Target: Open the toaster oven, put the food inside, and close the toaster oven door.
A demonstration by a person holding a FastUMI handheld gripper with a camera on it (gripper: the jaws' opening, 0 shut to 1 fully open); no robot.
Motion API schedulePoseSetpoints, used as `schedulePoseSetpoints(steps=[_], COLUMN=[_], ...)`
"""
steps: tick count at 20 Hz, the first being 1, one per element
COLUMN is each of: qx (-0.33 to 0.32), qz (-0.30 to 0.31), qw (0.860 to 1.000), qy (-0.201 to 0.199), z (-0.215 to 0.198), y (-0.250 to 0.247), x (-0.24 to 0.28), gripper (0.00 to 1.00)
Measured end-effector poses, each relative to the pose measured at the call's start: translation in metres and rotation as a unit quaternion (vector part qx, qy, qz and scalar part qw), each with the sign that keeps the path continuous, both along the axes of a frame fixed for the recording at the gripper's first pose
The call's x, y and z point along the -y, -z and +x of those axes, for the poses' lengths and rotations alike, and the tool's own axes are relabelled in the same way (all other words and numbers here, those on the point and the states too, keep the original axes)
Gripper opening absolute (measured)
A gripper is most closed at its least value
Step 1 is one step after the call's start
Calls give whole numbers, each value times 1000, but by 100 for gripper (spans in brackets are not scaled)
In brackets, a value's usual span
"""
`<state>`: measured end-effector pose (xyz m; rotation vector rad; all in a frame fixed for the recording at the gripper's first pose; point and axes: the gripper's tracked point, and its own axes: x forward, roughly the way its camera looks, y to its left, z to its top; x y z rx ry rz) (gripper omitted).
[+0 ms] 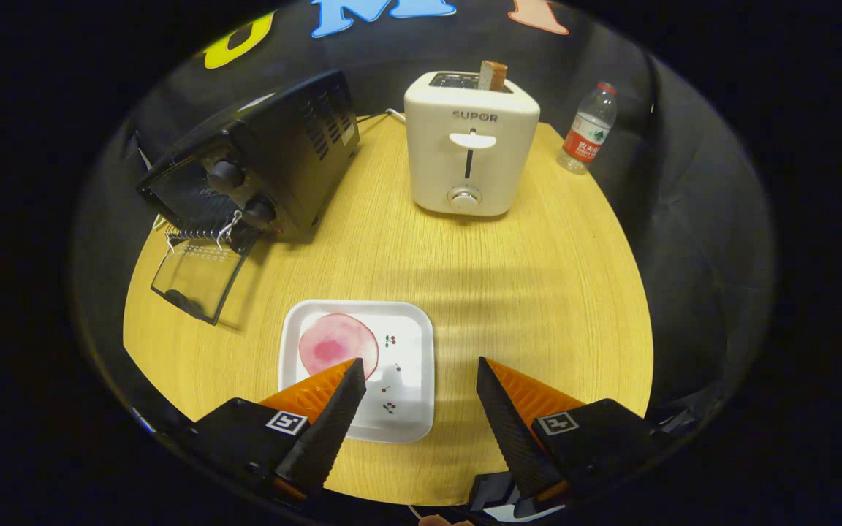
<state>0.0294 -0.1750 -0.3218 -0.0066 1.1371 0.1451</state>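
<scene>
A black toaster oven stands at the far left of the round wooden table, its glass door folded down flat and open. A white square plate lies just ahead of the fingers, carrying a round pink slice of food. My gripper hovers open above the plate's near side. Its left fingertip overlaps the edge of the pink slice, and its right fingertip is over bare table to the right of the plate. Nothing sits between the fingers.
A white pop-up toaster with a slice of bread sticking out stands at the back centre. A plastic water bottle stands at the back right near the table's edge. Black cloth surrounds the table.
</scene>
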Motion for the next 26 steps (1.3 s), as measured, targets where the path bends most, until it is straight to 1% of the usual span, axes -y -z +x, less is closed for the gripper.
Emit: schedulePoseSetpoints(steps=[5,8,9,12,14,15,17,19,22,23,24,25,26], qx=[-66,-91,-98,-113,-108,-112,-116,-126,-139,-145,-144,-149,-140], qz=[3,4,2,-2,-8,-5,2,8,14,20,27,33,42], qw=[998,995,994,992,993,993,993,992,990,989,989,988,989], qy=[-22,-38,-43,-49,-45,-38,-38,-25,-2,8,8,3,-2], z=[-2,-6,-9,-16,-14,-13,-13,-15,-11,-12,-11,-12,-10], y=[29,37,38,42,45,47,46,49,50,46,48,45,48], x=[-3,-6,-6,-5,-3,-4,-7,-8,-4,0,0,1,0], gripper=[98,98,96,82,71,65,54,42,30,23,15,12,10])
